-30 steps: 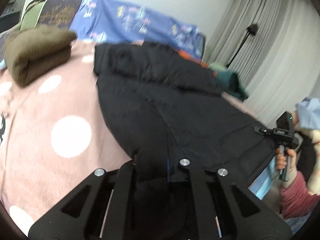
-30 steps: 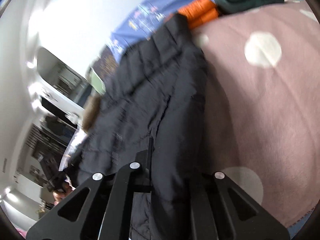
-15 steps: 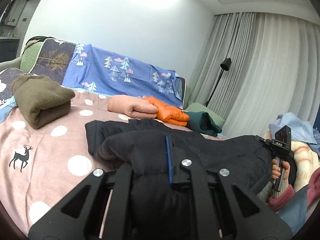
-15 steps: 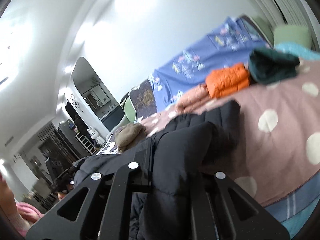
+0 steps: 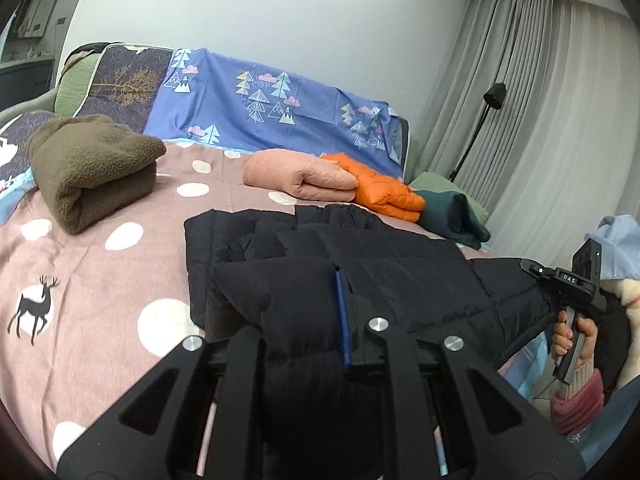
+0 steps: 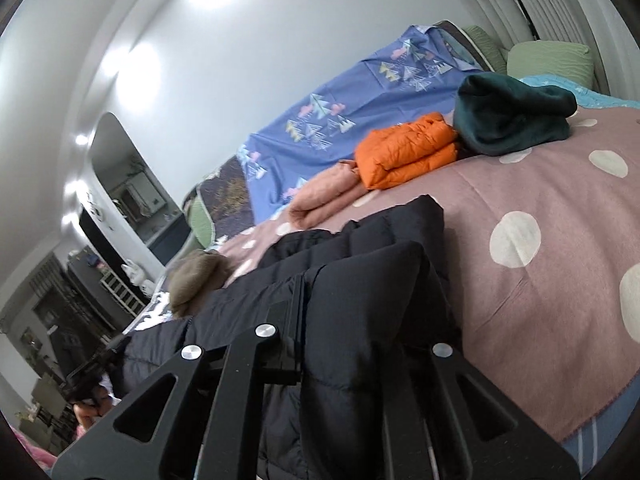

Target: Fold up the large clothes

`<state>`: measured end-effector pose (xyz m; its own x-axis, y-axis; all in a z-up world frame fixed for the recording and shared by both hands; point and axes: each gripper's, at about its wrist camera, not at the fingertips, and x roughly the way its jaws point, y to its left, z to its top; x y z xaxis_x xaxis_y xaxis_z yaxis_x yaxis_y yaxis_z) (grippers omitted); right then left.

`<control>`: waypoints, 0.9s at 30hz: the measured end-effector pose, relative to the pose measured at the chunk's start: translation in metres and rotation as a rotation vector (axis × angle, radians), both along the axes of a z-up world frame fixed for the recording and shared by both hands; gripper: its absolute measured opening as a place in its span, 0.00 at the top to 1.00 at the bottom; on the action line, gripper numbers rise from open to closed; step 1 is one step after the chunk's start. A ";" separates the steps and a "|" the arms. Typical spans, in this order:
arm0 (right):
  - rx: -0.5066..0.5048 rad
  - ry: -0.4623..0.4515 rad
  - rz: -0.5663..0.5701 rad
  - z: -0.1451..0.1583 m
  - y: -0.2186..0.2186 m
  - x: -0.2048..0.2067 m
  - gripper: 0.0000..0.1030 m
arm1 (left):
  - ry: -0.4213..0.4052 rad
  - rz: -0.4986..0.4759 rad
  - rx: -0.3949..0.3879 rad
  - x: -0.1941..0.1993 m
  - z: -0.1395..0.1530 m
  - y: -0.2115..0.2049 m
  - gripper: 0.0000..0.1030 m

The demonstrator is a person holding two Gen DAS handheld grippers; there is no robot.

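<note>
Both sets of fingers clamp the near hem of the black puffer jacket (image 5: pixel 360 264), the left fingers (image 5: pixel 340 320) just starting to ease apart, the right fingers (image 6: pixel 304 320) tight. It lies half-folded on the bed (image 5: pixel 100 280). Four folded garments already sit beyond; this fold looks unfinished.

We saw our left gripper (image 5: pixel 308 320) at six o'clock, jaws opening with the black puffer jacket (image 5: pixel 360 264) bunched between them, brown fleece (image 5: pixel 88 168) at ten, orange jacket (image 5: pixel 384 190) near centre, right gripper (image 5: pixel 576 280) at three.
</note>
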<state>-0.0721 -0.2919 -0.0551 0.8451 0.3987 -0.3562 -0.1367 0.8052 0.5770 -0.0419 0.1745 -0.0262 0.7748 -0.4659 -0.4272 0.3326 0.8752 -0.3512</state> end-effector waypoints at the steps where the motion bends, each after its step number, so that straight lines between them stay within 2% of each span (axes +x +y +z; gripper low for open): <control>1: -0.004 0.006 -0.002 -0.003 0.000 0.005 0.90 | 0.004 0.001 0.006 0.007 -0.002 -0.001 0.87; 6: -0.009 0.052 -0.004 -0.020 0.000 0.043 0.90 | 0.051 0.017 0.014 0.041 -0.017 -0.005 0.87; 13: -0.009 0.151 -0.013 -0.049 0.000 0.088 0.87 | 0.173 0.073 0.034 0.087 -0.059 -0.002 0.83; 15: -0.042 0.164 -0.029 -0.051 0.002 0.088 0.82 | 0.191 0.077 0.029 0.091 -0.065 -0.001 0.81; 17: -0.090 0.153 -0.030 -0.046 0.008 0.082 0.71 | 0.182 0.076 0.040 0.089 -0.065 -0.002 0.78; 20: -0.142 0.120 -0.012 -0.035 0.013 0.067 0.60 | 0.159 0.064 0.056 0.082 -0.058 -0.005 0.65; 21: -0.147 0.110 -0.010 -0.032 0.013 0.062 0.58 | 0.154 0.062 0.059 0.079 -0.056 -0.006 0.62; 25: -0.139 0.080 -0.008 -0.020 0.009 0.040 0.41 | 0.131 0.061 0.054 0.063 -0.048 -0.003 0.54; 27: -0.143 0.088 -0.019 -0.019 0.008 0.028 0.38 | 0.130 0.063 0.049 0.056 -0.046 -0.001 0.47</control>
